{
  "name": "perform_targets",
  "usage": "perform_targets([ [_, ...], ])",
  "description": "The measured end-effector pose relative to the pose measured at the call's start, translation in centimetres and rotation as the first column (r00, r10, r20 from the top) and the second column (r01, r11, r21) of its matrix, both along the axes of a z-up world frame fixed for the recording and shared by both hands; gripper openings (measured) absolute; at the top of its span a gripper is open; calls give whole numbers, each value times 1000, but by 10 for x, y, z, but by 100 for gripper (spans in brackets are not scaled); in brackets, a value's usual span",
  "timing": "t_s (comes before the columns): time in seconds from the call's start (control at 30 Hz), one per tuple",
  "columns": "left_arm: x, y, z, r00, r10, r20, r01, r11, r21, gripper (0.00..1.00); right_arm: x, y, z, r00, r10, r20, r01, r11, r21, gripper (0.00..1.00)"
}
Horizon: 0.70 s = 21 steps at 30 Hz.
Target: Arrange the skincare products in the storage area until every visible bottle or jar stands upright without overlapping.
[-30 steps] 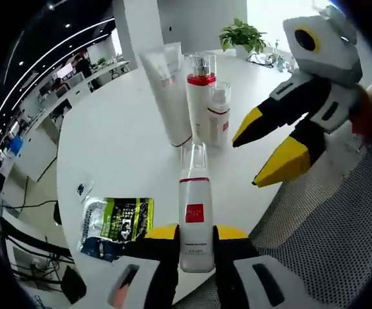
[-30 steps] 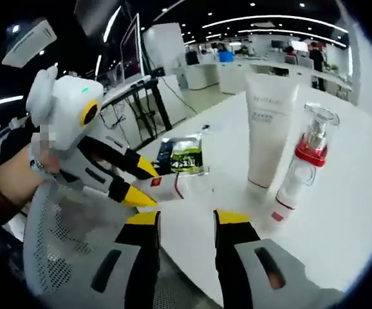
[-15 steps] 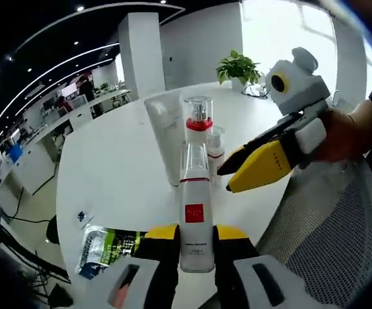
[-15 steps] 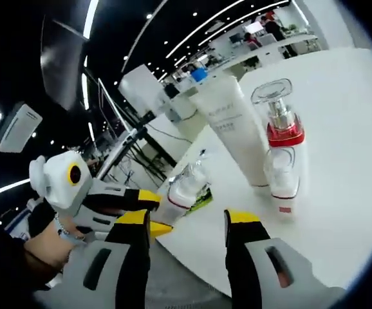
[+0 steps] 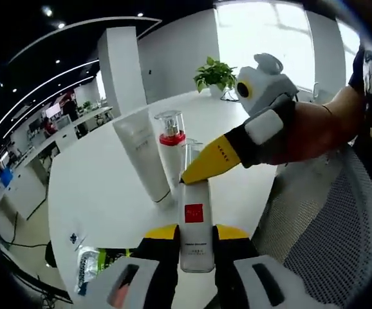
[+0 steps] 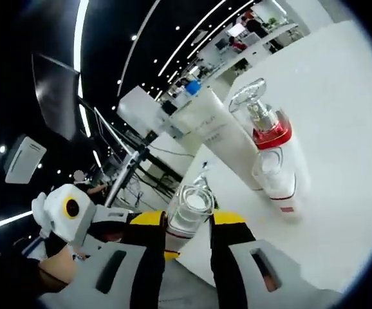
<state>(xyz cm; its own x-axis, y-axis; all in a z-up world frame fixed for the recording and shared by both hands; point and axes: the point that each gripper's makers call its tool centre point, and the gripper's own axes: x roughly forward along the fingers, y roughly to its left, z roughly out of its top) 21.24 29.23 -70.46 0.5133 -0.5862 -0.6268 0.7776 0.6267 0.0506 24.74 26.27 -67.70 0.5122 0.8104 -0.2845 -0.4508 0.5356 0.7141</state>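
Note:
My left gripper (image 5: pixel 195 235) is shut on the lower body of a white bottle (image 5: pixel 195 219) with a red square label, held upright above the table edge. The right gripper (image 5: pixel 185 178) reaches in from the right, yellow fingertips at the bottle's clear cap. In the right gripper view that cap (image 6: pixel 189 207) sits between the right gripper (image 6: pixel 189 222) jaws, which press on both its sides. Behind on the white round table (image 5: pixel 102 193) stand a white tube (image 5: pixel 139 154), a red-collared pump bottle (image 5: pixel 171 138) and a small clear-capped bottle (image 6: pixel 275 177).
A grey mesh chair (image 5: pixel 315 225) fills the near right side. A green and black packet (image 5: pixel 93 267) lies at the table's near left edge. A potted plant (image 5: pixel 213 74) stands at the far side. A person's hand (image 5: pixel 315 125) holds the right gripper.
The right gripper has come in to the held bottle's cap and its jaws have narrowed around it. The left gripper still holds the bottle; both views have shifted.

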Motion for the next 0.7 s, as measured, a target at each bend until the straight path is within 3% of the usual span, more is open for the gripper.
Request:
perform_targets([
  [0.07,0,-1,0,1000,-13,3,13,1000,1,19,-2,-1,0,999,-3,-52,6,999,43,23],
  [0.13,-2,-4,0,1000,-25,-3,25,1000,-15,20,-1,-3,0,999,-3,-45,5,999,46,21],
  [0.23,-5,-8,0,999,-50,-18,49,998,-38,21,-2,-2,8,999,22,42,-22,1000,4,20],
  [0.33,-7,-11,-1,997,-61,-46,58,996,-64,22,-5,2,14,983,94,160,-79,992,-97,19],
  [0.37,-7,-14,2,997,-62,-51,57,994,-93,23,-6,2,10,967,139,212,-97,976,-196,19],
  [0.43,-6,-14,6,997,-53,-59,45,991,-127,27,-14,7,7,935,230,269,-141,939,-314,19],
  [0.5,-5,-15,10,997,-41,-71,28,984,-175,29,-19,14,11,896,290,336,-157,915,-371,19],
  [0.57,-4,-12,7,996,-43,-82,28,985,-168,29,-24,20,14,856,341,388,-165,893,-420,19],
  [0.63,-7,-13,6,995,-52,-88,38,986,-161,29,-28,22,14,830,382,408,-177,872,-456,19],
  [0.7,-9,-14,4,994,-66,-90,51,986,-158,29,-32,24,15,822,392,413,-187,871,-454,19],
])
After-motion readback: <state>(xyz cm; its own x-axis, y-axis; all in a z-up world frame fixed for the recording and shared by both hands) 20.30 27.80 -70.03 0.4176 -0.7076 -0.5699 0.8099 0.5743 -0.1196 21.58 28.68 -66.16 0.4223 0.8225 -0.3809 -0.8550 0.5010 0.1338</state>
